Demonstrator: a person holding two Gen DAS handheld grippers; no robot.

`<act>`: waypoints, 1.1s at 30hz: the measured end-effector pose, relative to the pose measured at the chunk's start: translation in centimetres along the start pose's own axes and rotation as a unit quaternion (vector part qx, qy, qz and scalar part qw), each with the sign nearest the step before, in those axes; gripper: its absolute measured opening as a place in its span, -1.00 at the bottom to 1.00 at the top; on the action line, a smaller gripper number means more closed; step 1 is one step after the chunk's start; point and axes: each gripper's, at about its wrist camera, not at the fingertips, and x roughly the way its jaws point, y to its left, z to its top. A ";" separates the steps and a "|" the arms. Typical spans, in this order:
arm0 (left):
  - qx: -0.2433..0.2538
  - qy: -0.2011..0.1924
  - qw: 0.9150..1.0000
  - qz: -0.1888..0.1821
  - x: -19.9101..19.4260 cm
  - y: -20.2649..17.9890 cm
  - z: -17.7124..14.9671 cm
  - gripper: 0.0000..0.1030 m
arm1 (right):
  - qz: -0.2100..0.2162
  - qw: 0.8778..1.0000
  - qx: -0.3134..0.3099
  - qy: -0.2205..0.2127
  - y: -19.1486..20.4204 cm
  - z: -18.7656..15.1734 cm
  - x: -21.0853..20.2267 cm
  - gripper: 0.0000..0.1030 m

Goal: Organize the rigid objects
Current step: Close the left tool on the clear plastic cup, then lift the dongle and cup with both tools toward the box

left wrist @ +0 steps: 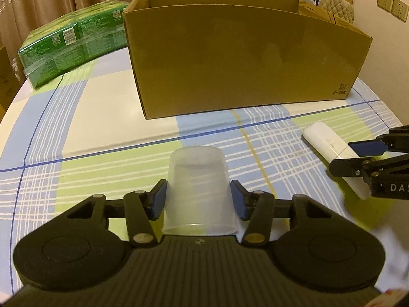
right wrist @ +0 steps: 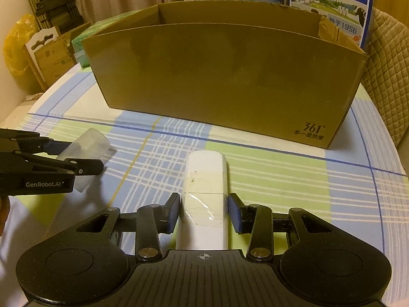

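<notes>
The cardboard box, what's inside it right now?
Only the cardboard box's bare inner back and side walls show above the rim. Its tall front wall hides the floor, so any contents cannot be seen from either gripper view.

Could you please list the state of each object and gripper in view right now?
Translucent cup: upside down on the table, between the left gripper's pads.
White remote: lying flat, taped, gripped.
Cardboard box: open-topped, upright.
Green pack: wrapped, lying flat.
Left gripper: shut on the cup.
Right gripper: shut on the remote.
</notes>
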 end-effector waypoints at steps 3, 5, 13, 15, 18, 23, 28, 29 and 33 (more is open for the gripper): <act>0.001 0.000 1.000 -0.003 0.0 0.0 -0.1 -0.07 | -0.001 1.000 -0.001 0.001 0.1 0.0 0.1 -0.27; -0.001 0.001 1.000 -0.005 0.0 0.0 -0.1 -0.07 | -0.004 1.000 -0.002 0.000 0.1 0.0 0.2 -0.27; 0.002 0.001 1.000 -0.006 0.0 -0.1 -0.1 -0.07 | -0.028 0.999 -0.041 -0.007 1.3 -0.5 0.6 -0.22; 0.003 0.000 1.000 -0.006 0.0 -0.1 -0.1 -0.07 | -0.029 0.999 -0.031 -0.008 1.3 -0.6 0.7 -0.22; 0.007 -0.001 1.000 -0.007 0.0 -0.2 -0.2 -0.08 | -0.032 0.999 -0.027 -0.001 1.3 -0.3 0.6 -0.27; 0.003 -0.006 1.000 -0.009 -0.5 -0.3 -0.1 -0.08 | -0.038 0.999 -0.032 -0.002 1.8 -0.1 0.1 -0.28; 0.002 -0.018 1.000 -0.011 -1.3 -0.4 0.1 -0.08 | -0.032 0.999 -0.018 -0.031 1.4 0.6 -1.2 -0.28; 0.001 -0.018 1.000 -0.012 -1.3 -0.5 0.1 -0.08 | -0.030 0.999 -0.015 -0.033 1.4 0.7 -1.3 -0.28; -0.006 -0.022 1.000 -0.016 -1.5 -0.5 0.1 -0.08 | -0.021 0.999 -0.008 -0.038 1.5 0.9 -1.6 -0.28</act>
